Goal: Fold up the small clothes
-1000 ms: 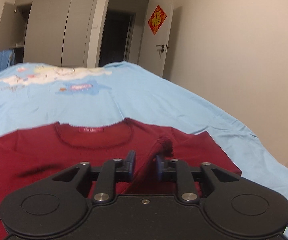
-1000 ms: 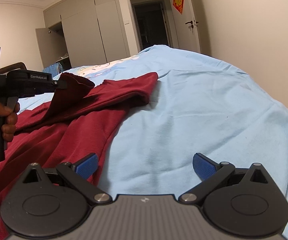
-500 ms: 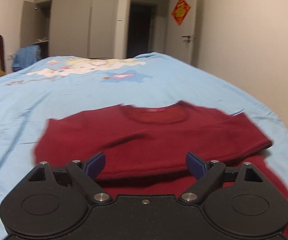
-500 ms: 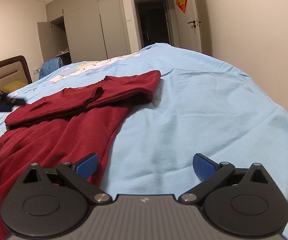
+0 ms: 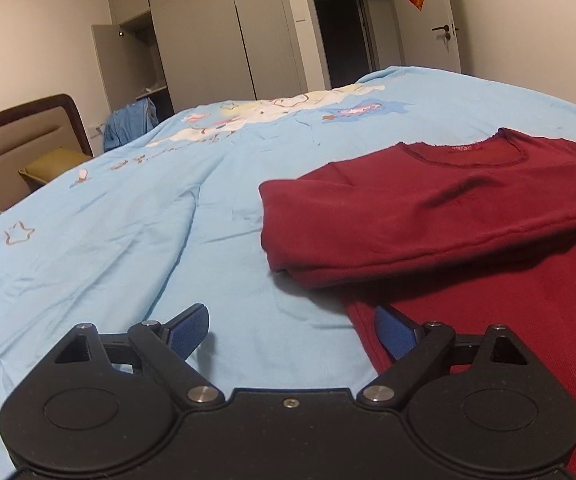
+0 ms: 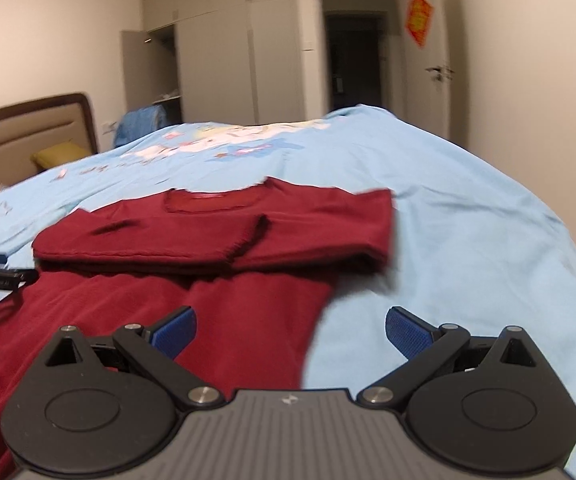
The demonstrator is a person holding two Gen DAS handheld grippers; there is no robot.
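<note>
On the blue bedsheet, red shirt with sleeves folded, left claw and right claw wide, empty.

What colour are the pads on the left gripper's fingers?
Blue pads on black arms, clearest in the left wrist view.

– Inspector: Left gripper?
– Assistant: Matte black housing, two round discs either side, silver pivot screws, one small centre screw. Jaws carry blue textured pads on black angled linkages.
– Inspector: Right gripper?
– Assistant: Same black linkages, discs and silver screws, blue ribbed pads; the centre plate is grey, ridged, with a small white mark.
</note>
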